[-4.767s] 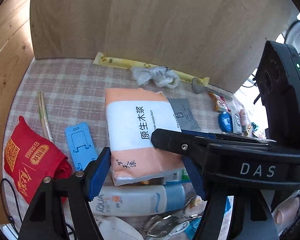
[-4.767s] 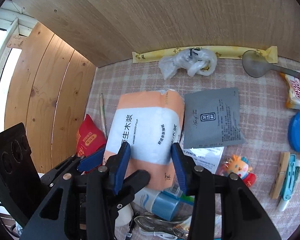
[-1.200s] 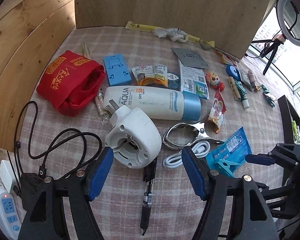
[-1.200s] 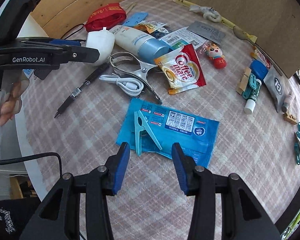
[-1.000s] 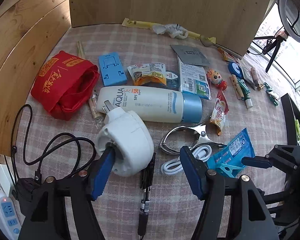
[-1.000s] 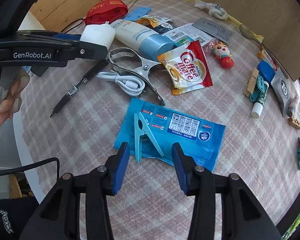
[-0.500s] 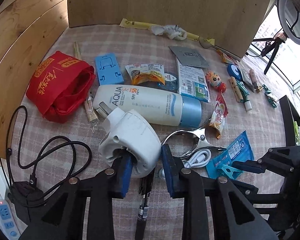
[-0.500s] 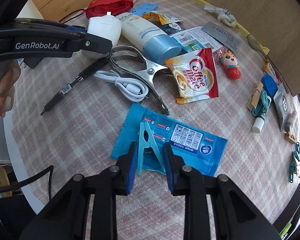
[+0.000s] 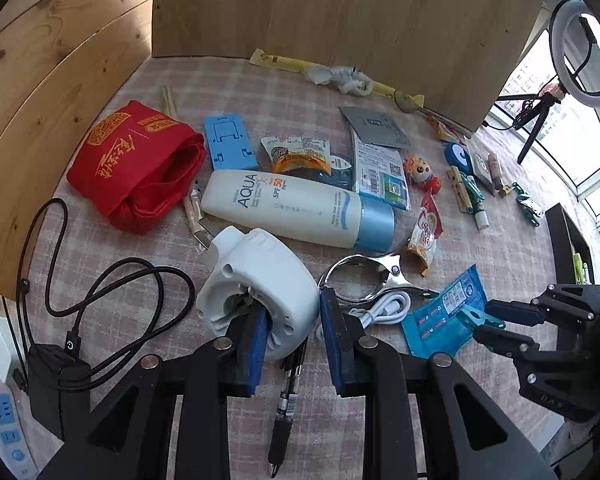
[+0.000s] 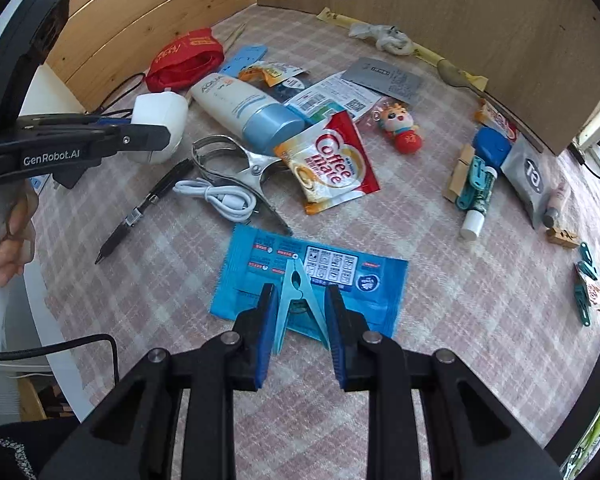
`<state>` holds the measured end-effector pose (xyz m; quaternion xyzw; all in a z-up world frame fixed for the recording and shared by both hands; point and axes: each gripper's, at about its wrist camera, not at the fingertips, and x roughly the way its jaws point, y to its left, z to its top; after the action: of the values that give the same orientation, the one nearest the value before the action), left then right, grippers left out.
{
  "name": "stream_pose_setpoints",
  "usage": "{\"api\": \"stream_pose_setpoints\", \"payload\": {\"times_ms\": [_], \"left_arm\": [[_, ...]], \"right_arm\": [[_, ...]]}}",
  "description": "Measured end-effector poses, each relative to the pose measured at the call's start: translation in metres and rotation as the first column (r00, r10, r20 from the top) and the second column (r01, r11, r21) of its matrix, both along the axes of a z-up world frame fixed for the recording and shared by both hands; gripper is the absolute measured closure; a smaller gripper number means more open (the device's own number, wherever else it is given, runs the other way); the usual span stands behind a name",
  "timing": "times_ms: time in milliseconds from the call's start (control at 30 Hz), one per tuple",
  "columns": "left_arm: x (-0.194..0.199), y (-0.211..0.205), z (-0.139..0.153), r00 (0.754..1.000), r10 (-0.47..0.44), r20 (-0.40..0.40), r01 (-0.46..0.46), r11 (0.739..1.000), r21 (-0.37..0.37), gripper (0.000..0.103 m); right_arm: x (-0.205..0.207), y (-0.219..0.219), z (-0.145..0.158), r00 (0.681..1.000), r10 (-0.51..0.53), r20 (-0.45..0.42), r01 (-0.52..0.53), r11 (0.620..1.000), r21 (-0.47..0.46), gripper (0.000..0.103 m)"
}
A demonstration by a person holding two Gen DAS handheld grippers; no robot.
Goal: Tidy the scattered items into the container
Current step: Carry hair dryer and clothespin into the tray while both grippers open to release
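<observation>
White plastic dome-shaped gadget sat on the checkered desk just below the white AQUA sunscreen bottle, and the left gripper had its jaws clamped on the gadget's rim. Over on the right gripper, the jaws were squeezed narrow around a light blue plastic clothespin lying on a blue wet-wipe packet.

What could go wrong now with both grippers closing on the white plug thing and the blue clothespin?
The left gripper pinches only one wall of the round white charger, so it may twist or slip out. The right gripper squeezes the clothespin lying on the blue packet, possibly dragging the packet along.
</observation>
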<state>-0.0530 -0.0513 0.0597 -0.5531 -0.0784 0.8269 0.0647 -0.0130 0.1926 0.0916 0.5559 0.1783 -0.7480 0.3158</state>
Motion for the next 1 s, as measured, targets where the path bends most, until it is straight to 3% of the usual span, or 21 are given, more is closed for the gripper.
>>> {"api": "stream_pose_setpoints", "payload": {"times_ms": [233,367,533,767,1000], "left_arm": [[0.006,0.01,0.021,0.999,-0.029,-0.044,0.029,1.0,0.009,0.079],[0.011,0.047,0.044,0.989,-0.113,-0.093,0.111,0.993,-0.026,0.079],[0.015,0.107,0.067,0.96,-0.238,-0.145,0.237,0.971,-0.024,0.079],[0.019,0.205,0.088,0.881,-0.435,-0.188,0.437,0.899,-0.03,0.079],[0.031,0.303,0.097,0.77,-0.605,-0.201,0.613,0.79,-0.029,0.079]], "right_arm": [[0.002,0.043,0.013,0.994,-0.108,-0.021,0.107,0.993,-0.051,0.079],[0.011,0.036,0.013,0.984,-0.172,-0.046,0.168,0.983,-0.07,0.079],[0.012,0.078,0.027,0.959,-0.273,-0.077,0.265,0.959,-0.098,0.079],[0.012,0.15,0.05,0.896,-0.426,-0.129,0.41,0.903,-0.129,0.079],[0.031,0.248,0.07,0.783,-0.601,-0.16,0.583,0.799,-0.149,0.079]]}}
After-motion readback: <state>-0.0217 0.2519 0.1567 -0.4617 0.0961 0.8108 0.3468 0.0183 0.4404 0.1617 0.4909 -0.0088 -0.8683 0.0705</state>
